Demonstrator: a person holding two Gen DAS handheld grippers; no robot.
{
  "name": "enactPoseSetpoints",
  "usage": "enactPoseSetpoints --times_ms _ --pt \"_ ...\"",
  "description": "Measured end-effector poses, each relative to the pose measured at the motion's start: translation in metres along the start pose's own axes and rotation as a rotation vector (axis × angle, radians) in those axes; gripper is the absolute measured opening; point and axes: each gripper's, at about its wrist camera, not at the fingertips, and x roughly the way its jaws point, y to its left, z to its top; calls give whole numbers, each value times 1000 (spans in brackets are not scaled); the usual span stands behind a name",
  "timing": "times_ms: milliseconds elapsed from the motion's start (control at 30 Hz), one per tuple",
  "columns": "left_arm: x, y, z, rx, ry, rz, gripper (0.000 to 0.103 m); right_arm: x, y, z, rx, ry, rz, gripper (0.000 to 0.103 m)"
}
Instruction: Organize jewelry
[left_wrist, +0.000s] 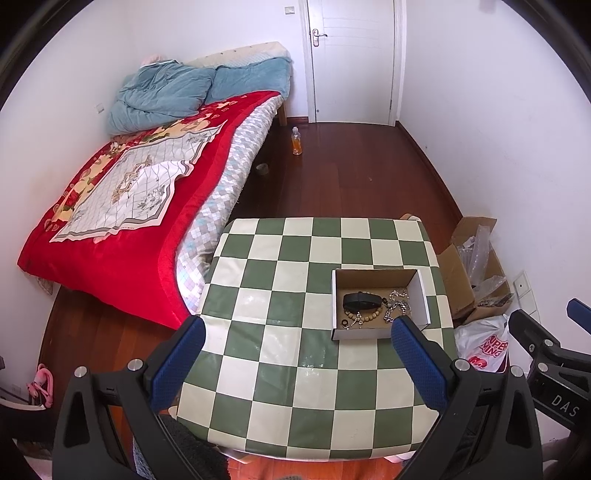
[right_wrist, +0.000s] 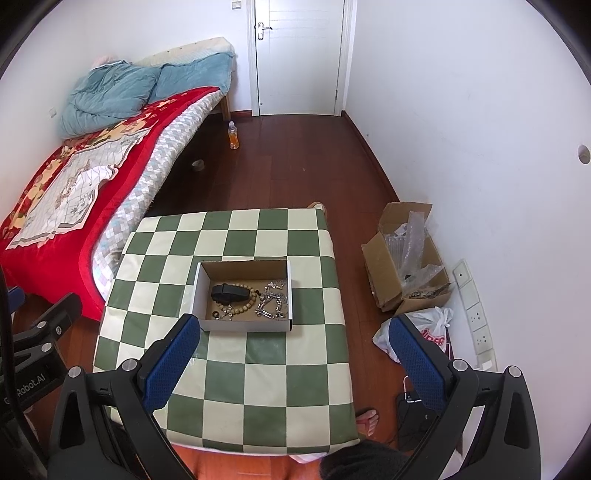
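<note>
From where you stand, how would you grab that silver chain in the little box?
I'd likely come straight down from above with the right gripper, since the box walls block any sideways approach. The silver chain lies heaped at the box's right end, so pinch a raised loop on its right part, clear of the wooden beads beside it.

Both wrist cameras look forward and down from above the near edge of the checked table (left_wrist: 280, 280), facing the door (left_wrist: 351, 62) at the far wall. The left view sits further left, taking in more of the bed (left_wrist: 122, 206); the right view sits further right, showing more of the cardboard carton (right_wrist: 399, 266) by the wall. Both share the table, the small box (right_wrist: 243, 325), bed and door.
</note>
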Motion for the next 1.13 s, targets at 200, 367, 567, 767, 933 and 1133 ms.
enactPoseSetpoints --times_ms 200,367,567,767,933,1133 --pt "-1 0 1 -1 -1 1 103 -2 -1 3 0 -5 1 103" --pt "-3 -2 4 -3 -4 3 103 -2 -1 5 -1 -5 2 103" --pt "-5 -3 6 -5 -9 5 103 -3 -2 5 1 -7 2 103" --pt "-5 -3 6 -4 -10 5 103 -4 -2 6 0 -8 2 103" --pt "-6 -3 7 -4 -10 6 103 -4 -4 7 2 -10 4 103" --pt "-8 -4 9 -8 -15 0 103 -5 -4 8 1 -9 6 103"
